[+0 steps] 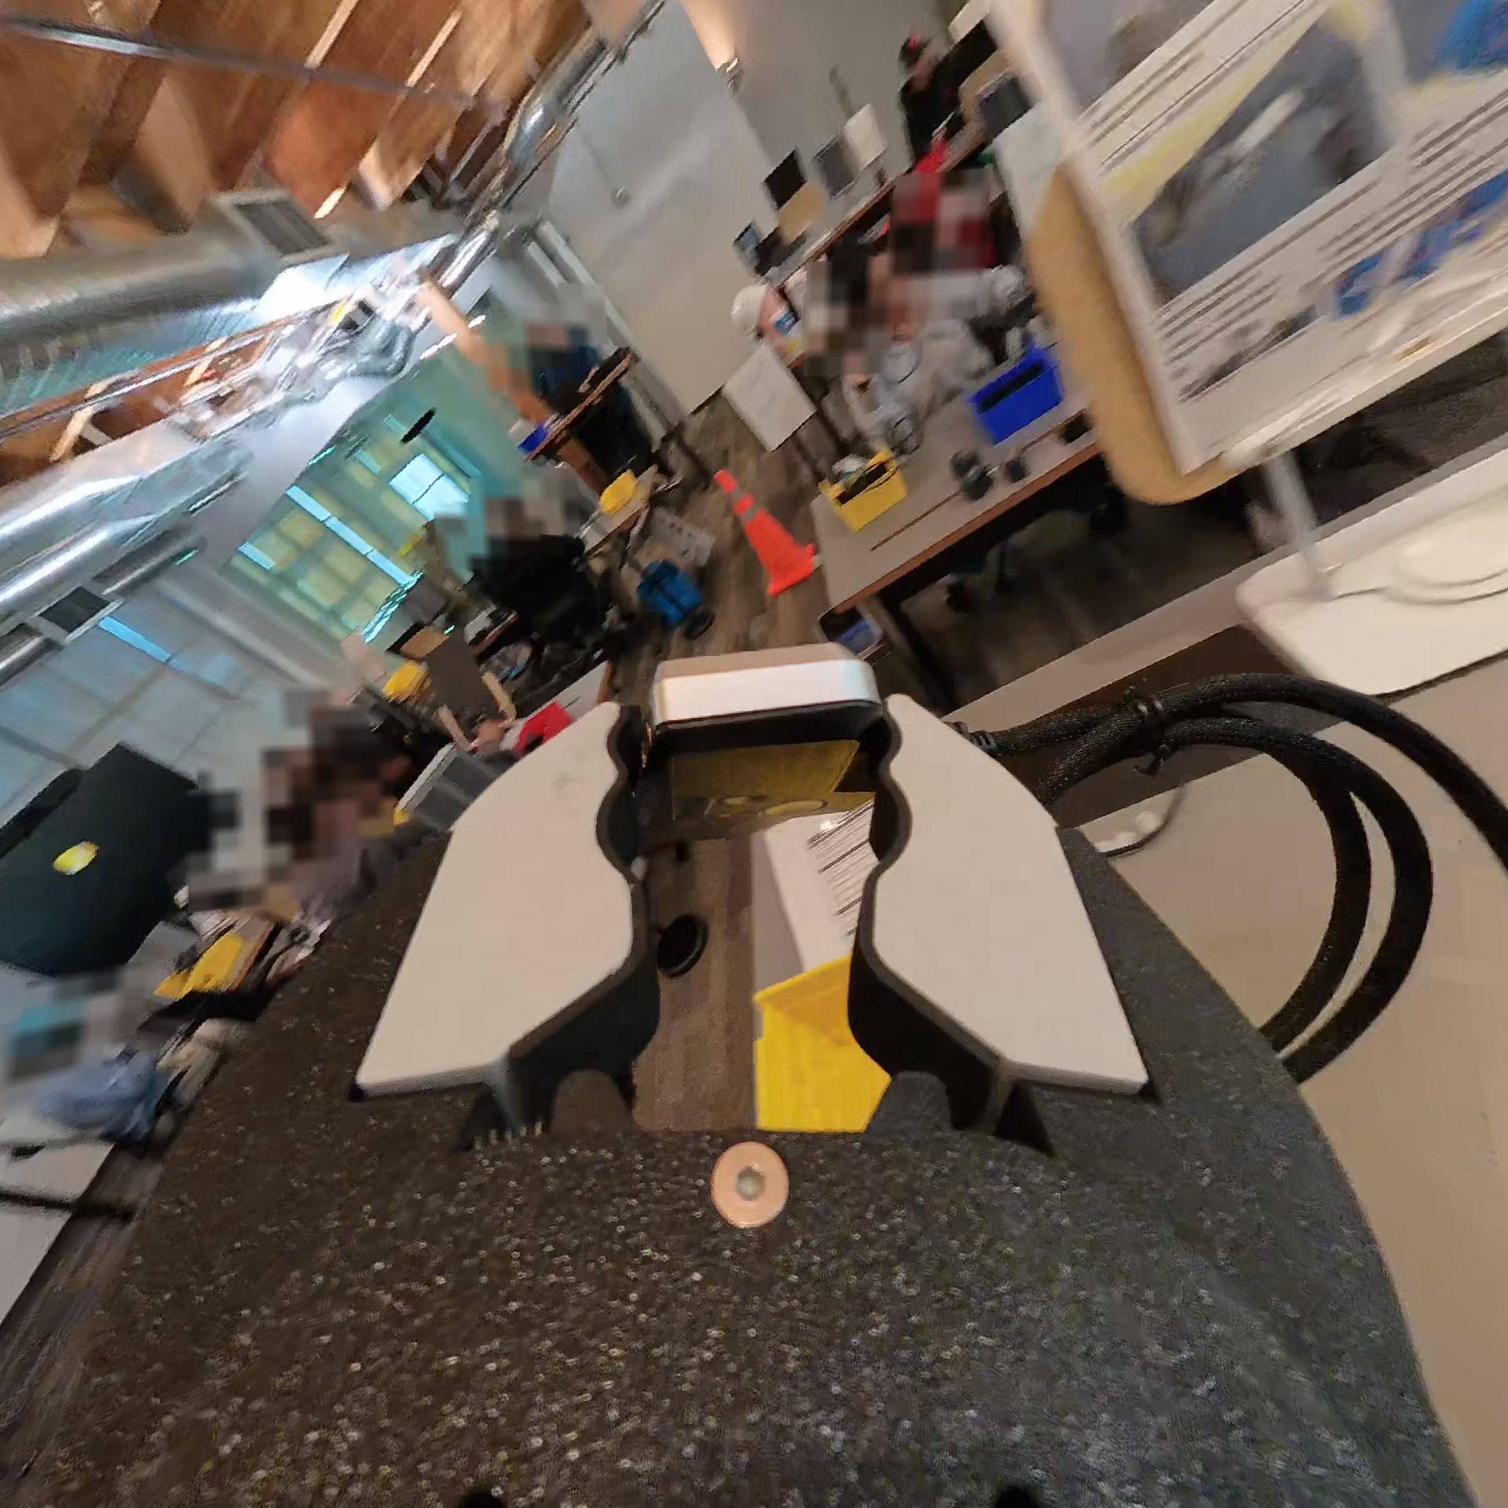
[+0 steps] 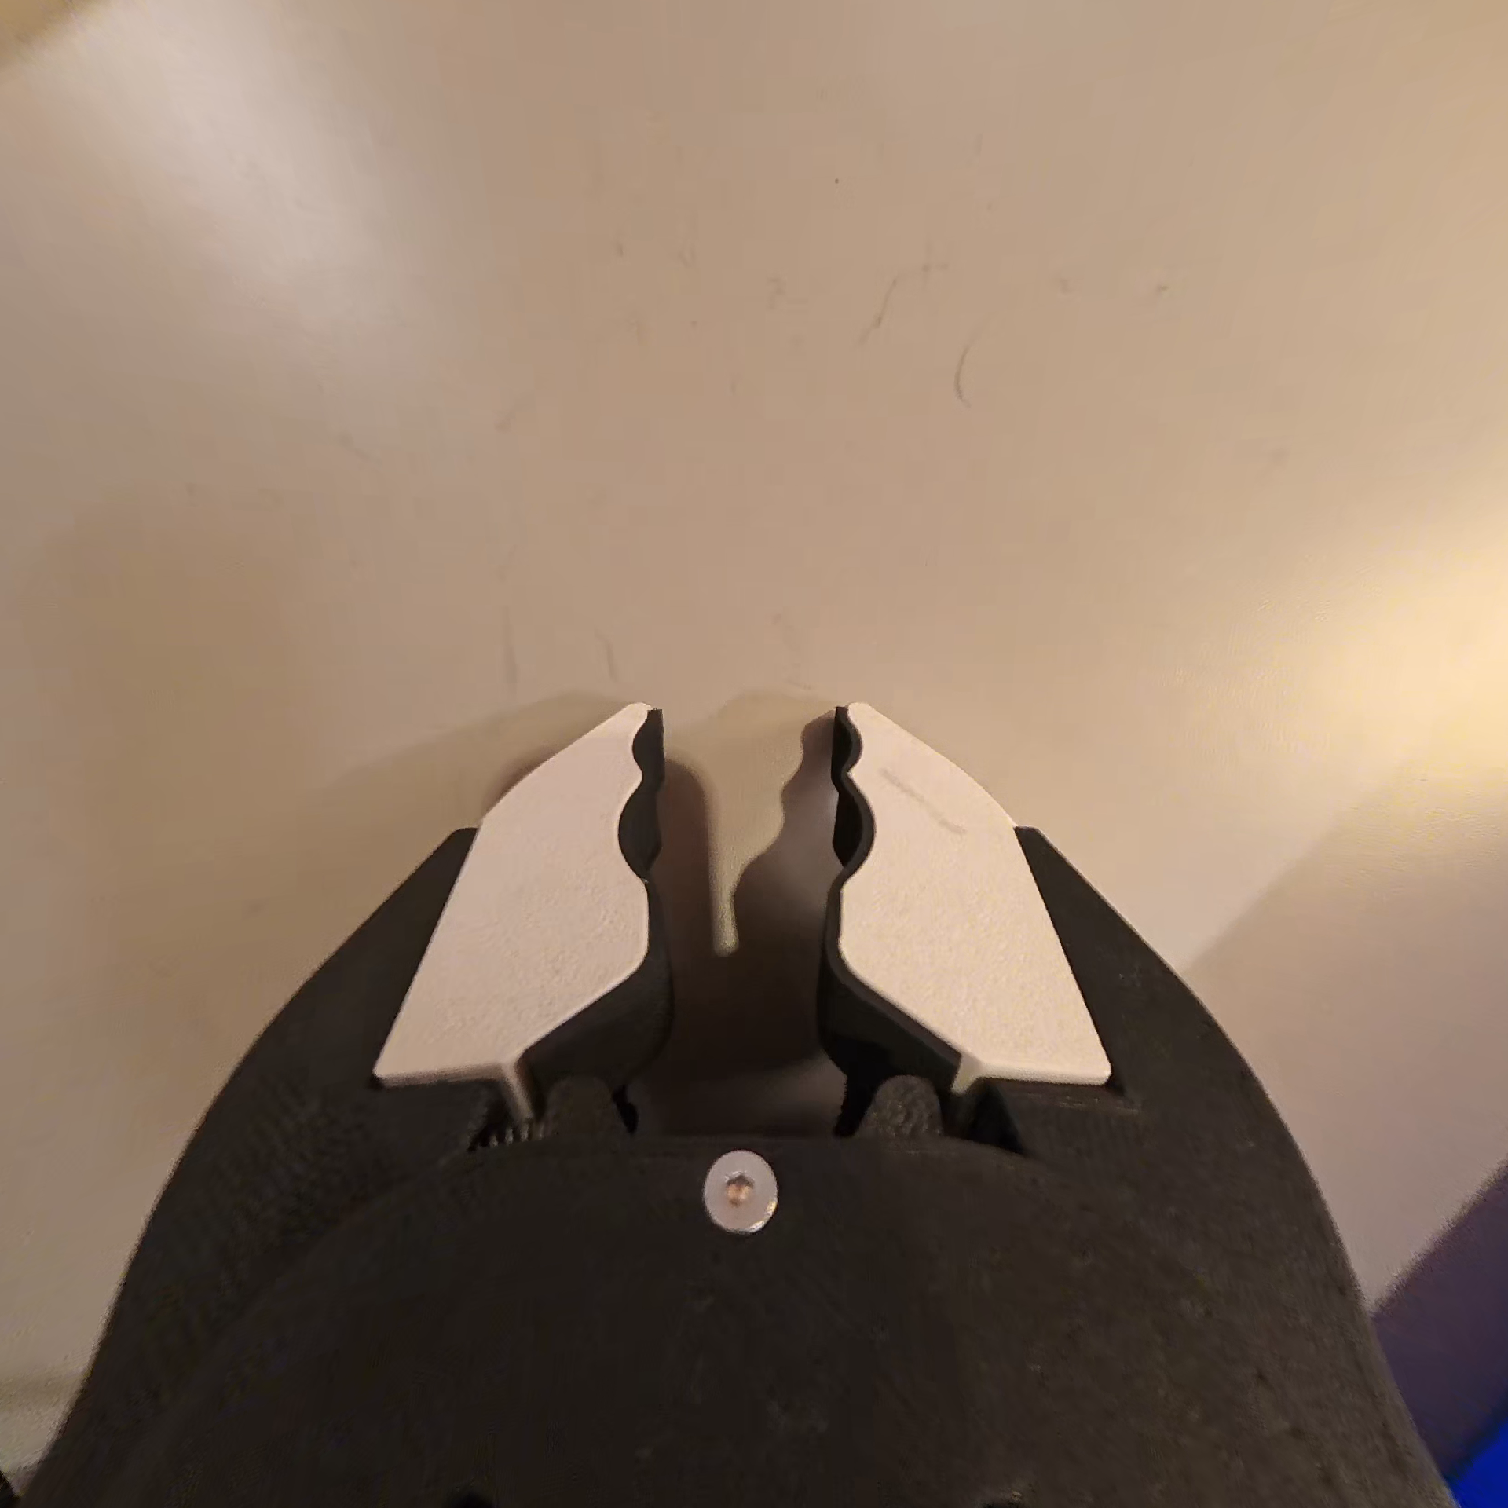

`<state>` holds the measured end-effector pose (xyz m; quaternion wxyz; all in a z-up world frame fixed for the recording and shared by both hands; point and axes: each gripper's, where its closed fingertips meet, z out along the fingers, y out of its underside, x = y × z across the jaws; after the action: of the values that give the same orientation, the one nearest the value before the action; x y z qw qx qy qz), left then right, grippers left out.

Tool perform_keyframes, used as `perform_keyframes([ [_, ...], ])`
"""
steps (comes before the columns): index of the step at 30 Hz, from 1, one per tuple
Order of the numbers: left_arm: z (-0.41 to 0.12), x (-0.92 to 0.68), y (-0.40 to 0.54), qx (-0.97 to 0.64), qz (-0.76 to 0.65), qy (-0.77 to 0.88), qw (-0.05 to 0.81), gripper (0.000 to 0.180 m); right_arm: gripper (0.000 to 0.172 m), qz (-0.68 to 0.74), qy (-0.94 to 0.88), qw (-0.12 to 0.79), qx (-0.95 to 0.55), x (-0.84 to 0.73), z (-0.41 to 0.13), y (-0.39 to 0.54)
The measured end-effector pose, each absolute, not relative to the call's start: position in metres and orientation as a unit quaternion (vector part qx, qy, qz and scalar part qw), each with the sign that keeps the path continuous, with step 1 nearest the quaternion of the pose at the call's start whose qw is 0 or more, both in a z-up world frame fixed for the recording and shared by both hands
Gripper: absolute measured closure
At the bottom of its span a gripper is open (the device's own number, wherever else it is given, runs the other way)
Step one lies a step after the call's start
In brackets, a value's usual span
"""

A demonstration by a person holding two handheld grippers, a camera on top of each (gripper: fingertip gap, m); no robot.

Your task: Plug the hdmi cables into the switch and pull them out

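- Left tongs [image 1: 763,738] are clamped on a small boxy gadget [image 1: 763,689]: silver-white top, black rim, yellow underside. Both pads look pressed against its sides, and it sits right at the tips, sticking out toward 12 o'clock.
- The gadget is up in the air, not resting on anything. The whole left view is tilted and smeared, so that hand is on the move.
- Right tongs [image 2: 749,718] are part-way apart with nothing between them, tips pointed straight at a plain cream surface [image 2: 734,367] and very close to it. Only their own shadows fall in the gap.
- Around the left tongs: black braided cables [image 1: 1273,734] loop at 3 o'clock, a yellow bin [image 1: 804,1053] shows low down between the fingers, an orange cone [image 1: 767,530] stands on the floor at 12 o'clock, and a bench [image 1: 938,522] with yellow and blue bins is at 1 o'clock. A white poster board [image 1: 1273,228] hangs at 2 o'clock.
- My take on handling: the grip is only on the tip end of the pads, so I'd keep the squeeze steady and the wrist slow. That smooth shell looks like it could twist or slide out if swung fast.
- I'd also keep clear of those cables; they're near enough to snag.
- Writing: the yellow underside has some marking and the poster has print, but everything is too blurred to make out. No brand I can tell.
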<state>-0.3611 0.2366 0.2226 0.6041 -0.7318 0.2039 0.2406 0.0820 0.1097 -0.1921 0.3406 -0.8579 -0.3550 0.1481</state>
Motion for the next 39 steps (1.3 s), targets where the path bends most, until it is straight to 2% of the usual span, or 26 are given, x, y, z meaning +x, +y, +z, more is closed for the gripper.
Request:
perform_keyframes([
  [2,0.225,-0.322,0.232,-0.735,0.192,0.233,0.608,0.126,0.132,0.147,-0.354,0.341,-0.858,0.082,-0.192,0.110],
  [5,0.200,-0.271,0.234,-0.750,0.119,0.273,0.591,0.126,0.131,0.147,-0.353,0.341,-0.859,0.082,-0.192,0.110],
  [10,0.107,-0.194,0.245,-0.786,-0.011,0.321,0.528,0.126,0.128,0.143,-0.346,0.343,-0.862,0.085,-0.192,0.111],
  [16,-0.018,-0.129,0.260,-0.827,-0.063,0.336,0.447,0.126,0.128,0.140,-0.340,0.344,-0.864,0.087,-0.192,0.110],
  [24,-0.109,-0.072,0.268,-0.856,-0.101,0.324,0.390,0.124,0.128,0.139,-0.341,0.345,-0.863,0.089,-0.192,0.109],
  [26,-0.109,-0.066,0.264,-0.855,-0.127,0.316,0.392,0.122,0.128,0.141,-0.340,0.344,-0.864,0.089,-0.192,0.108],
  [30,-0.082,-0.083,0.250,-0.844,-0.144,0.300,0.420,0.103,0.129,0.141,-0.340,0.344,-0.864,0.091,-0.192,0.107],
  [34,-0.055,-0.138,0.221,-0.839,-0.134,0.283,0.445,0.104,0.129,0.142,-0.340,0.344,-0.864,0.091,-0.192,0.107],
  [39,-0.030,-0.271,0.177,-0.867,-0.051,0.189,0.458,0.107,0.128,0.146,-0.345,0.342,-0.862,0.089,-0.192,0.106],
])
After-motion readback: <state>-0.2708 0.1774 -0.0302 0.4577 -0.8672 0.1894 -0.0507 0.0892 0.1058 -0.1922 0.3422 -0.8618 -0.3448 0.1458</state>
